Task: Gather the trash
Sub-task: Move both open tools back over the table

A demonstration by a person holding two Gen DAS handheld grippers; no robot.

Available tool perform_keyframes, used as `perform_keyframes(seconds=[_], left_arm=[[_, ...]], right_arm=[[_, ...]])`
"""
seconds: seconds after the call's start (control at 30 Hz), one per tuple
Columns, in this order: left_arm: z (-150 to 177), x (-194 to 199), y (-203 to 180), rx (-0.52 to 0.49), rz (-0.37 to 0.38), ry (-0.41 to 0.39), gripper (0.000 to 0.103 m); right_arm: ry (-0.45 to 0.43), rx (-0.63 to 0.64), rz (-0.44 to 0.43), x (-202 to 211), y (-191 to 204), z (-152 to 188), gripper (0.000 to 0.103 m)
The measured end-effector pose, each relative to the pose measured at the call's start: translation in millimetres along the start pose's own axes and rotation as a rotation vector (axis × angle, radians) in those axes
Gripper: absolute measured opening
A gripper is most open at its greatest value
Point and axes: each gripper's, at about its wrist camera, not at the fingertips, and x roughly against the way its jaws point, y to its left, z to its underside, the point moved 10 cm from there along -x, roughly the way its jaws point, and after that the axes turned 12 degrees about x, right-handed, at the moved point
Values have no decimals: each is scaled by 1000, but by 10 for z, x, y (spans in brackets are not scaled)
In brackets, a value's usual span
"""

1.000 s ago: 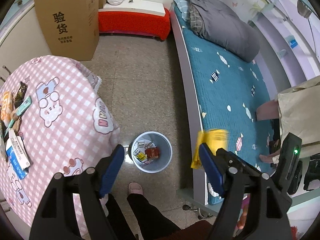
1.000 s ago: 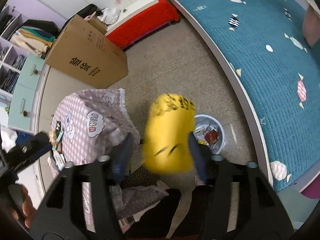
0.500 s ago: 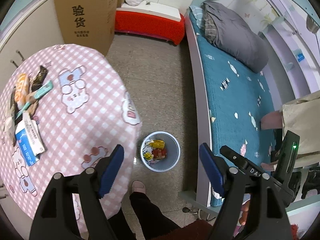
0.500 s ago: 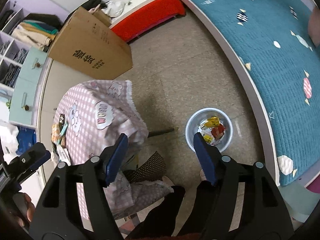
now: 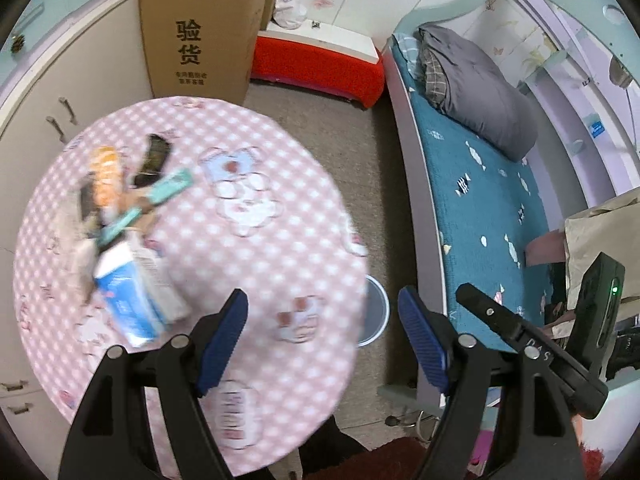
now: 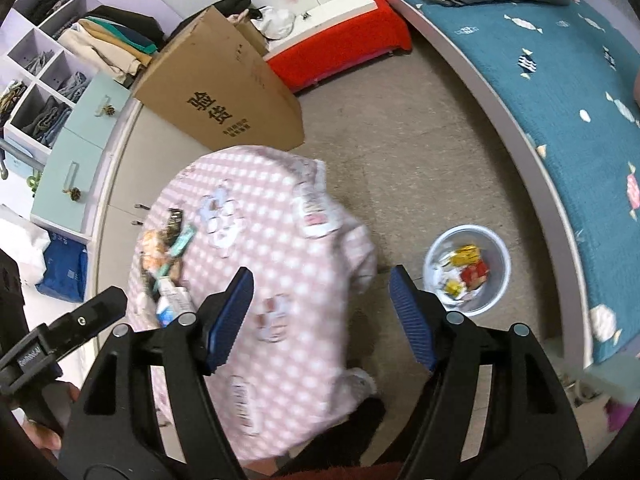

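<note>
The yellow wrapper (image 6: 469, 254), held by the right gripper (image 6: 322, 306) a second ago, now lies in the bin (image 6: 500, 276). Both grippers' fingers stand open and empty; the left gripper (image 5: 322, 334) faces the remaining trash (image 5: 120, 216) on the tabletop (image 5: 280, 248).

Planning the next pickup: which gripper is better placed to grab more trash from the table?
Left. The left gripper hangs open over the table, close to the blue-and-white carton in the trash pile. The right gripper, also empty, sits nearer the bin.
</note>
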Motion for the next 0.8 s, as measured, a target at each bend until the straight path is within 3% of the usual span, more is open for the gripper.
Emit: perform_keyframes(seconds=[0.2, 0.4, 0.57, 0.8], left_arm=[[-86, 289, 716, -2, 12, -11, 76], [-86, 441, 1461, 58, 21, 9, 76], [-134, 485, 2019, 137, 23, 18, 76], [-61, 307, 2359, 183, -12, 52, 76]], right_arm=[[-18, -6, -12, -166, 710, 210, 69], [-5, 5, -25, -339, 1307, 503, 69], [25, 17, -24, -496, 1513, 683, 69], [76, 82, -8, -842, 1731, 806, 69]])
